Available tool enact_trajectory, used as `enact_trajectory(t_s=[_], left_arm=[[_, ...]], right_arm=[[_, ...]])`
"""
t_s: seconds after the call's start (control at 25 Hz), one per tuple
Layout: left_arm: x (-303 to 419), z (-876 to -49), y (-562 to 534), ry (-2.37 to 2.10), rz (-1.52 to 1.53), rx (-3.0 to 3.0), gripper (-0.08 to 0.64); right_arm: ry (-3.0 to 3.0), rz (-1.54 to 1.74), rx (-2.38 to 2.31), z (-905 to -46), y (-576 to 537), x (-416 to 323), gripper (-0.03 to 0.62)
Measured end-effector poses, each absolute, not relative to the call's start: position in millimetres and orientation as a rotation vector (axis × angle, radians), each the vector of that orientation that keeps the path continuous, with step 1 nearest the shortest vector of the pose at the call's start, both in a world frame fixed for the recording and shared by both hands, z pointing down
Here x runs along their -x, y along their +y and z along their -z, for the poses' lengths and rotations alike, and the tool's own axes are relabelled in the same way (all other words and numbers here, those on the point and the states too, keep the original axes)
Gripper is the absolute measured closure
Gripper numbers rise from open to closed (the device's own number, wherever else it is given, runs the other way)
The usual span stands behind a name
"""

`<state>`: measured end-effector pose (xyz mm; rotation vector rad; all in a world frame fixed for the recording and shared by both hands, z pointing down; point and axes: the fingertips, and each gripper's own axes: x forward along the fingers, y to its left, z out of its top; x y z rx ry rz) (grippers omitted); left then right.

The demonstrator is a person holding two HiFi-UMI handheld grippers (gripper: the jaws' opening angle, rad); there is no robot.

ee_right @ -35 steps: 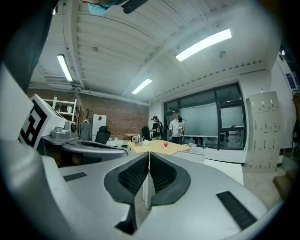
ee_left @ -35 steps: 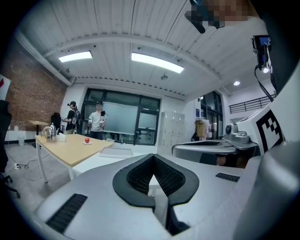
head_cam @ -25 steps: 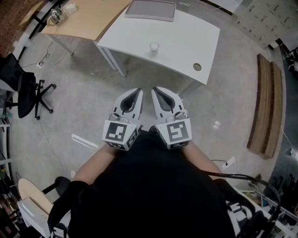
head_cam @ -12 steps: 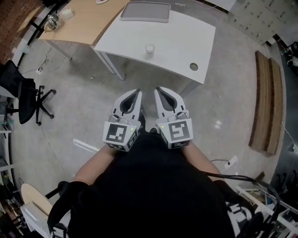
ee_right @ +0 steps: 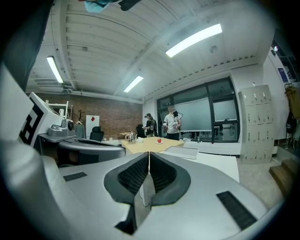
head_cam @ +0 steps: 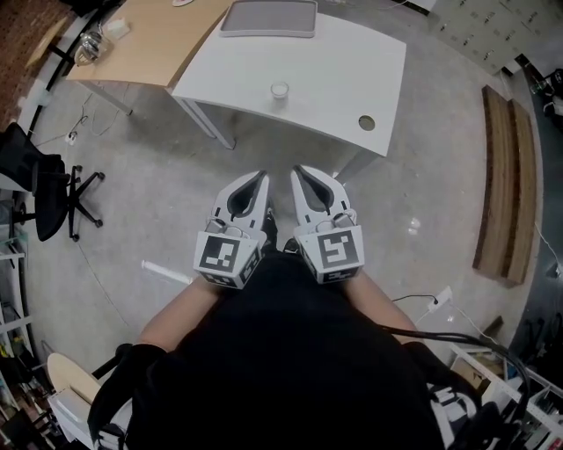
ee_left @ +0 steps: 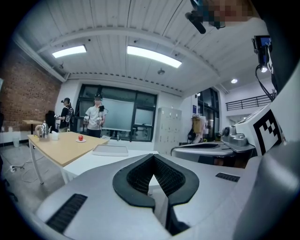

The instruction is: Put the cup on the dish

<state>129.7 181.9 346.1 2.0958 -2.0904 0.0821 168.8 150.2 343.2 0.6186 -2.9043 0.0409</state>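
Standing back from the white table [head_cam: 352, 70]. Head view: left gripper [head_cam: 260, 176] and right gripper [head_cam: 299, 170] are held side by side close to the body, over the floor. Looks like a carry posture, nothing within reach. Cup [head_cam: 280, 90] stands alone mid-table, well apart from the grey tray [head_cam: 268, 18] at the far edge, probably the dish. Left gripper view: jaws pressed together, nothing between. Right gripper view: likewise closed and empty, aimed toward the table.

two tables toward 12 o'clock: one white table [head_cam: 334, 75], one wooden table [head_cam: 149, 48]. one cup [head_cam: 280, 90] and one grey dish [head_cam: 268, 18] on the white one. one black chair [head_cam: 40, 180] at 9 o'clock. two grippers: left gripper [head_cam: 261, 174], right gripper [head_cam: 297, 170]. two people [ee_left: 96, 117] far off.
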Motion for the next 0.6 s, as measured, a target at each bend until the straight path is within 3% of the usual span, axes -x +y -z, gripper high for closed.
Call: enact_trajectory(t_s=[0.6], left_arm=[[-62.9,-371.7,123.7,-2.035,-0.08,-2.068,0.551]], right_arm=[[-2.836,-0.071,-0.626,-364.3,98.0,-106.8,0.578]])
